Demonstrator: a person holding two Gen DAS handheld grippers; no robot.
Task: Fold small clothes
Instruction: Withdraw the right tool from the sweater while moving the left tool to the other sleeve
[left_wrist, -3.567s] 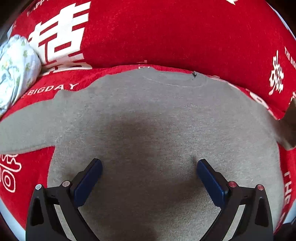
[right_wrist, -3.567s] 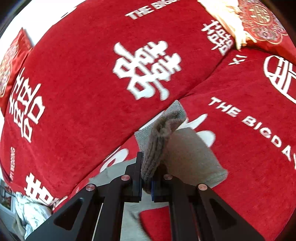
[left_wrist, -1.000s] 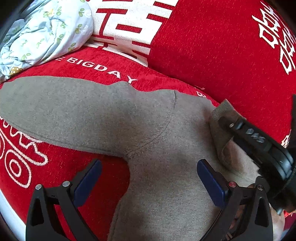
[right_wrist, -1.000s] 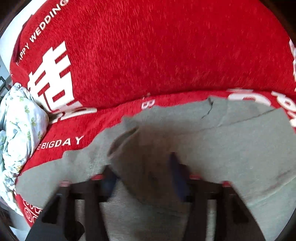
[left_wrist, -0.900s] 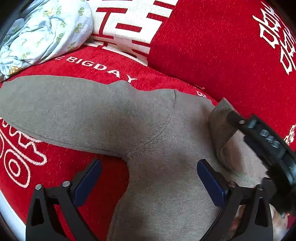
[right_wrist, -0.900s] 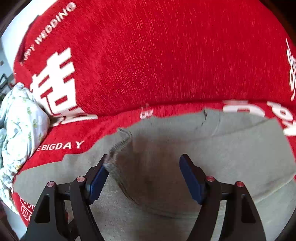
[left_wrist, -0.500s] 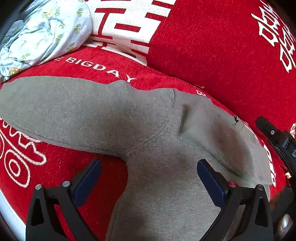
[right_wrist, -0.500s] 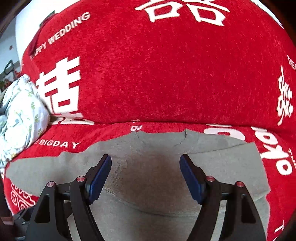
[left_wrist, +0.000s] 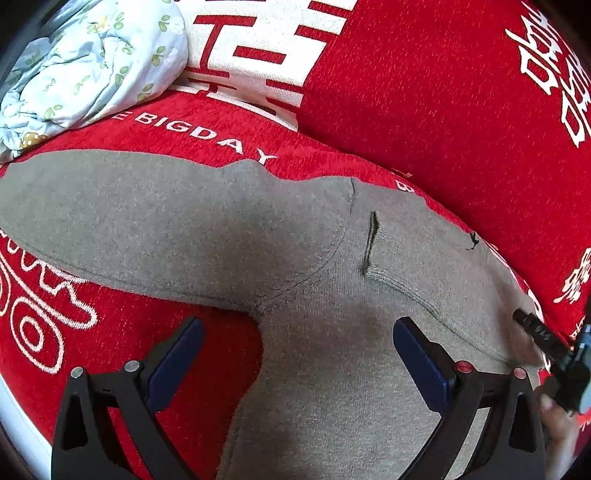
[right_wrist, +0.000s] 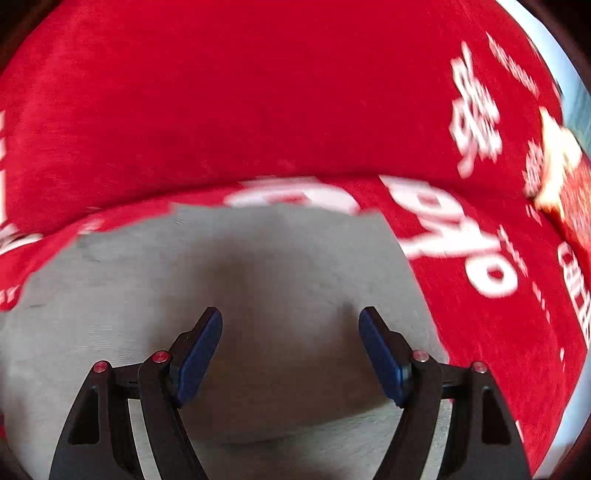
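Observation:
A grey sweater (left_wrist: 325, 332) lies flat on the red sofa seat. Its left sleeve (left_wrist: 129, 214) stretches out to the left. Its right sleeve (left_wrist: 424, 266) is folded across the chest, cuff near the collar. My left gripper (left_wrist: 295, 350) is open and empty, hovering over the left armpit area. My right gripper (right_wrist: 291, 343) is open and empty above the sweater's (right_wrist: 258, 280) right side; the right wrist view is motion-blurred. Part of the right gripper (left_wrist: 554, 354) shows at the right edge of the left wrist view.
A red back cushion (left_wrist: 443, 110) with white characters stands behind the sweater. A crumpled light floral cloth (left_wrist: 92, 62) lies at the far left. The red seat cover (right_wrist: 498, 314) with white lettering extends to the right.
My right gripper carried the right sleeve over the chest, let go of it, opened and pulled back to the right. My left gripper has stayed open and nearly still.

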